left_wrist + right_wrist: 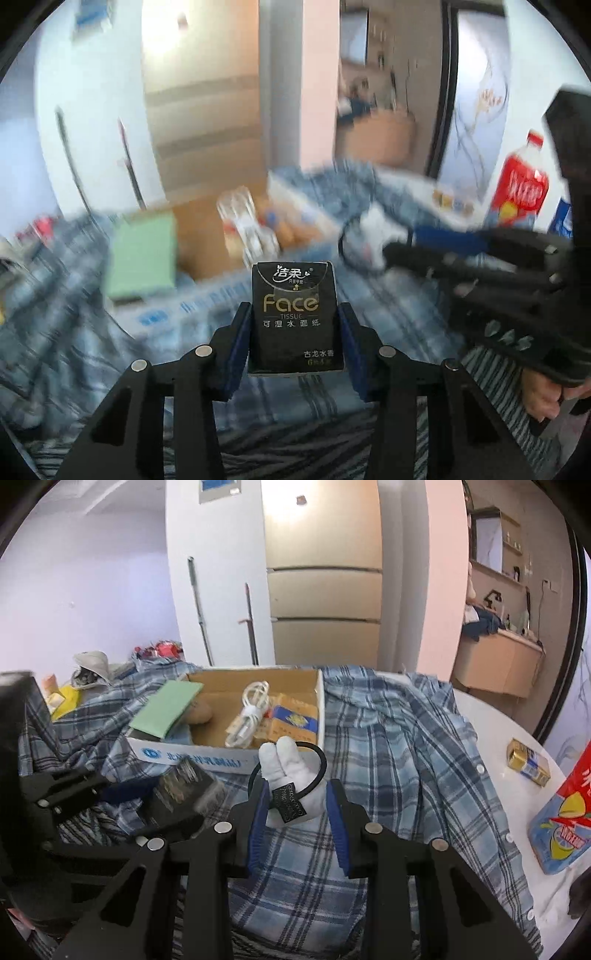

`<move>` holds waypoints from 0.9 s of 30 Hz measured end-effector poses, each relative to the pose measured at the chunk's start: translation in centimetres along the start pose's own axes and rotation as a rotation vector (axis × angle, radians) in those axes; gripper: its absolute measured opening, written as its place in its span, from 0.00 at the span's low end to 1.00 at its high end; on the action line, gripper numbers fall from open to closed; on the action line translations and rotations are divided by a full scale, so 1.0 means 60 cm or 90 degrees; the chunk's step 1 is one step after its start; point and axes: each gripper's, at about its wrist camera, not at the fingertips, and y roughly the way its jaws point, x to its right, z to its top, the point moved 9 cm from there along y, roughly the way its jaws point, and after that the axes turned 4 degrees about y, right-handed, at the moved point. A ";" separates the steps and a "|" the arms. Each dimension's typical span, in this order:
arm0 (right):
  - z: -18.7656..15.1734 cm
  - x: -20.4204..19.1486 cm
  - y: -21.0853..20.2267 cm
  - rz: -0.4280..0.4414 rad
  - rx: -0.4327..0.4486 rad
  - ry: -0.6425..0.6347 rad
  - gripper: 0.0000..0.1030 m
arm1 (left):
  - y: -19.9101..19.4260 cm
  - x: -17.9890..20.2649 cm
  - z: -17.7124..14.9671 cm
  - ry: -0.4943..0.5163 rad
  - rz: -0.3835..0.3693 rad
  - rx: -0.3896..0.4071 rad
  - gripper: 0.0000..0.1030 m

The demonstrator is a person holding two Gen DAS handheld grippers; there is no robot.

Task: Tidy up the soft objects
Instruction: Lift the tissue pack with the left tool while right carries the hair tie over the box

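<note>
Two handheld grippers hover above a rumpled blue plaid shirt (399, 775) covering the worktop. The left gripper (294, 332) has its fingers clamped on a flat, glossy black tissue pack (294, 314), held upright. The right gripper (295, 805) is clamped on a soft white plush toy (291, 771) with a black elastic loop. Just beyond sits an open cardboard box (321, 701), its near rim close to both grippers.

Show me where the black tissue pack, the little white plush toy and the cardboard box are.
black tissue pack (293, 314), left wrist view, middle of its printed front.
white plush toy (284, 766), right wrist view, its white body above the tag.
cardboard box (173, 755), right wrist view, its printed front wall.
</note>
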 end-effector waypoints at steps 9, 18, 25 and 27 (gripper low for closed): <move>0.041 -0.018 -0.075 0.036 0.166 -0.010 0.30 | -0.121 -0.029 0.050 -0.016 0.105 0.245 0.47; 0.050 -0.040 -0.108 0.049 0.234 -0.051 0.30 | -0.144 -0.032 0.064 -0.017 0.136 0.293 0.47; 0.047 -0.031 -0.079 0.053 0.180 -0.038 0.30 | -0.142 -0.028 0.059 -0.021 0.136 0.279 0.47; 0.041 -0.021 -0.054 0.044 0.130 -0.019 0.44 | -0.130 -0.025 0.058 -0.022 0.129 0.259 0.47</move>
